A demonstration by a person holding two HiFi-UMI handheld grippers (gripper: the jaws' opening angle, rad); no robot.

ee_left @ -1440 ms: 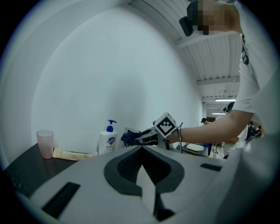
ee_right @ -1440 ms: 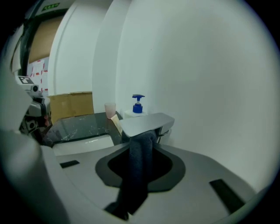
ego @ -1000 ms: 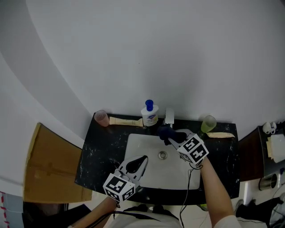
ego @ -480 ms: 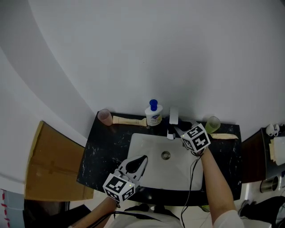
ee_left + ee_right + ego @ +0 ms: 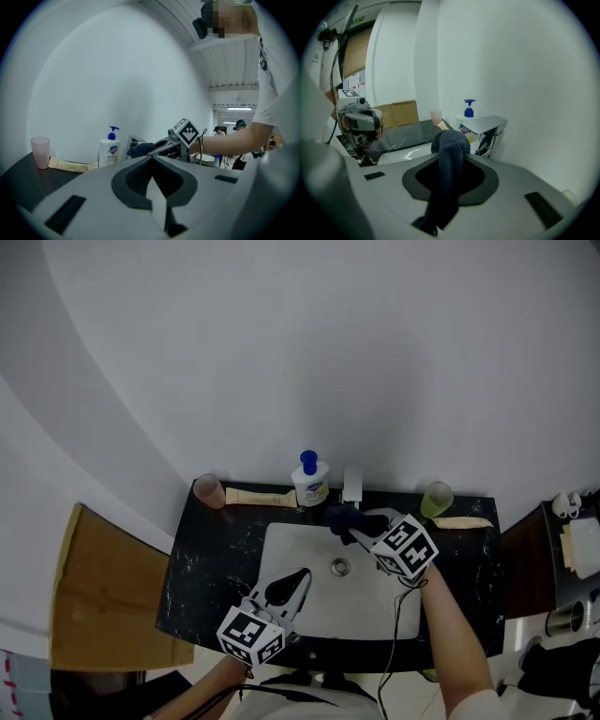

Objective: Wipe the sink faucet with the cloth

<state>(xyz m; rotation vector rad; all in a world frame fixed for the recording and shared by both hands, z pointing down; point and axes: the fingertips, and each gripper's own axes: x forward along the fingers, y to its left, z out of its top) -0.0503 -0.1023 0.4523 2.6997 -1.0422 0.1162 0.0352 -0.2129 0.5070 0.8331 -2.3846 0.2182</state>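
The chrome faucet [image 5: 352, 486] stands at the back of the white sink [image 5: 298, 542]. My right gripper [image 5: 353, 527] is shut on a dark blue cloth [image 5: 343, 517], which is bunched at the jaw tips just in front of the spout. In the right gripper view the cloth [image 5: 451, 152] hangs down between the jaws, close to the left of the faucet [image 5: 488, 127]; whether they touch I cannot tell. My left gripper [image 5: 293, 579] hovers over the basin's front left, jaws shut and empty. From the left gripper view, the cloth [image 5: 140, 149] hides part of the faucet.
A soap pump bottle [image 5: 310, 482] stands left of the faucet. Along the black counter [image 5: 206, 559] are a pink cup [image 5: 208, 489], a tube [image 5: 258, 495], a green cup [image 5: 436, 499] and another tube [image 5: 462, 522]. A cardboard sheet [image 5: 103, 596] leans at the left.
Half a second ago the right gripper was up against the faucet's right side; it has drawn back to the front of the spout with the cloth. The left gripper stayed put.
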